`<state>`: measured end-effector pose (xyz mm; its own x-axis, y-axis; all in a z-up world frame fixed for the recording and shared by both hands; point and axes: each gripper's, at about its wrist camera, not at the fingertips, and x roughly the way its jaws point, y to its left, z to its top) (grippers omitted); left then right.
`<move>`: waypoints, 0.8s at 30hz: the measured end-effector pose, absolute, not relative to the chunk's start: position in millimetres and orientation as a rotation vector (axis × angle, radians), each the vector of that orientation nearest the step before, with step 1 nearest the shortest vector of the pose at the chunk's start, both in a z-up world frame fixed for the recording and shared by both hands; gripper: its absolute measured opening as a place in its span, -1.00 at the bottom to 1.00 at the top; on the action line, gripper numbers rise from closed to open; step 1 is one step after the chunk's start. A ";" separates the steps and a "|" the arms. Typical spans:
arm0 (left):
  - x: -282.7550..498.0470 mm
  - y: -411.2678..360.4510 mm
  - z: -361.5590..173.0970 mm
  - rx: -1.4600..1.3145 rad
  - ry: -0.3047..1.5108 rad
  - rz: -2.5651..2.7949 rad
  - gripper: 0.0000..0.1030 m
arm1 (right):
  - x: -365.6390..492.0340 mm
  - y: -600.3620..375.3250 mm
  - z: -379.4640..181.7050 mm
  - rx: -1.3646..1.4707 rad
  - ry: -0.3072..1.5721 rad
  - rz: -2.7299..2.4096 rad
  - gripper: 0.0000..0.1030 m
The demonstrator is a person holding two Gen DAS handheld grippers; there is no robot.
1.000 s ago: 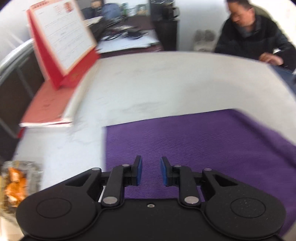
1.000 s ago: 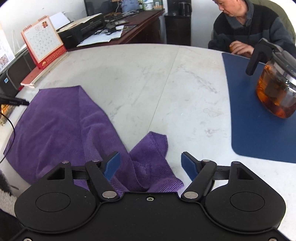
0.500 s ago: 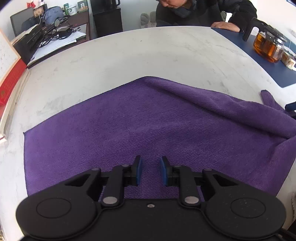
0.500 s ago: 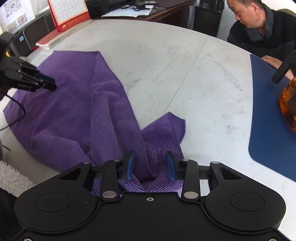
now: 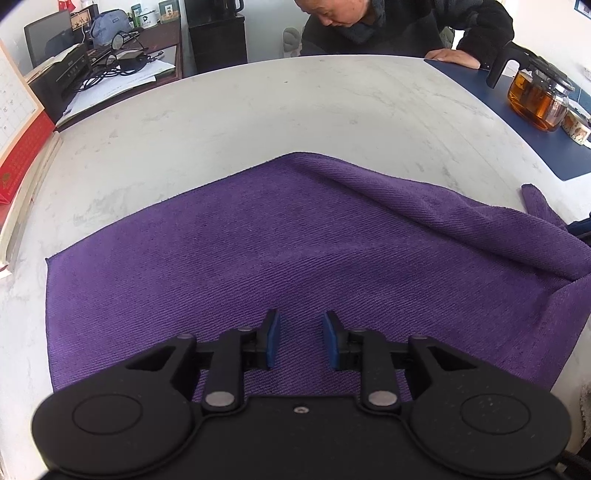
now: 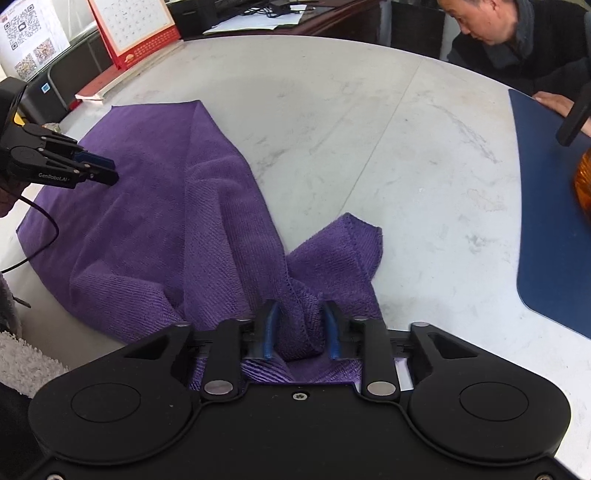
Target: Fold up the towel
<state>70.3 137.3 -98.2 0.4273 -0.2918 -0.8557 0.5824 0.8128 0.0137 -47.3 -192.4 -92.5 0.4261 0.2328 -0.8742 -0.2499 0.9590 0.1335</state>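
Note:
A purple towel (image 5: 280, 236) lies mostly flat on the white marble table (image 5: 295, 103), with a long ridge running to its right end. My left gripper (image 5: 301, 334) hovers over the towel's near edge. Its jaws are opening, and no cloth is pinched between the blue pads. In the right wrist view the towel (image 6: 147, 221) is bunched at its near right corner. My right gripper (image 6: 301, 328) is closing there, and a raised fold fills the gap between its pads. The left gripper (image 6: 98, 170) shows at the left of that view, over the towel's far side.
A blue mat (image 5: 491, 88) at the table's right carries a glass teapot (image 5: 535, 99) of amber tea. A red desk calendar (image 6: 136, 33) stands at the far left edge. A person in dark clothes (image 5: 406, 26) sits at the far side, one hand on the mat.
My right gripper's jaws have come together from wide apart onto a fold of the towel. The left gripper swung right over the towel, then held still while its jaws parted slightly.

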 end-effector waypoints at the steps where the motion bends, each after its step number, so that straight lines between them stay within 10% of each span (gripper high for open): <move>1: 69.6 137.6 -98.0 0.330 0.987 -0.557 -0.44 | -47.1 -191.9 -92.8 -0.018 1.091 0.308 -0.83; 24: 66.8 138.2 -92.7 0.463 0.999 -0.564 -0.43 | 78.2 -229.6 -24.2 0.018 0.768 0.255 -0.88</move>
